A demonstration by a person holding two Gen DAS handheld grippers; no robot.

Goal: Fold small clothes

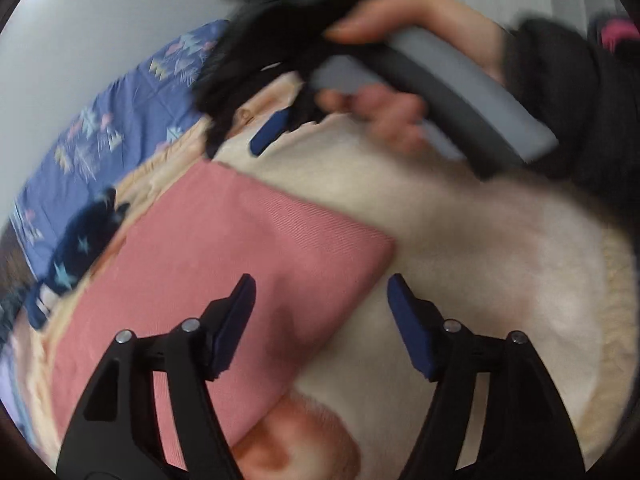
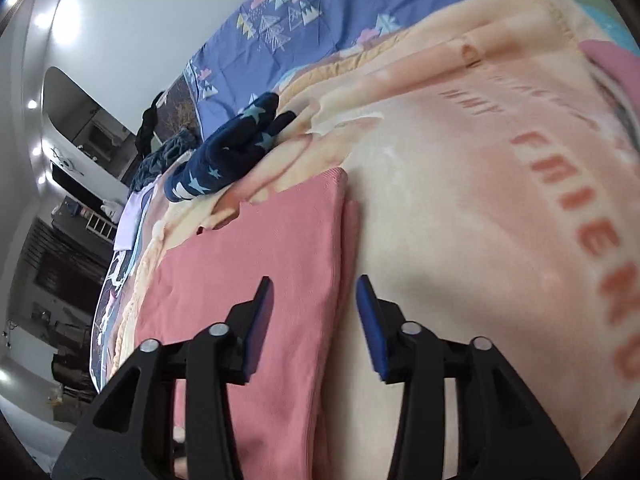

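Note:
A pink garment [image 1: 224,264] lies folded flat into a rectangle on a cream and peach blanket [image 1: 460,248]. My left gripper [image 1: 322,292] is open and empty, hovering over the garment's right edge. In the left wrist view the right gripper [image 1: 280,120] appears at the top, held in a hand, blurred. In the right wrist view the pink garment [image 2: 260,280] lies under my open, empty right gripper [image 2: 314,292], whose fingers straddle its right edge. A navy garment with stars [image 2: 228,156] lies crumpled beyond it, also in the left wrist view [image 1: 76,248].
The blanket [image 2: 480,200] carries red lettering and covers a bed with a blue patterned sheet [image 2: 320,20]. A dark blue cloth [image 2: 164,160] lies at the bed's far edge. Room furniture [image 2: 64,248] stands beyond the bed's left side.

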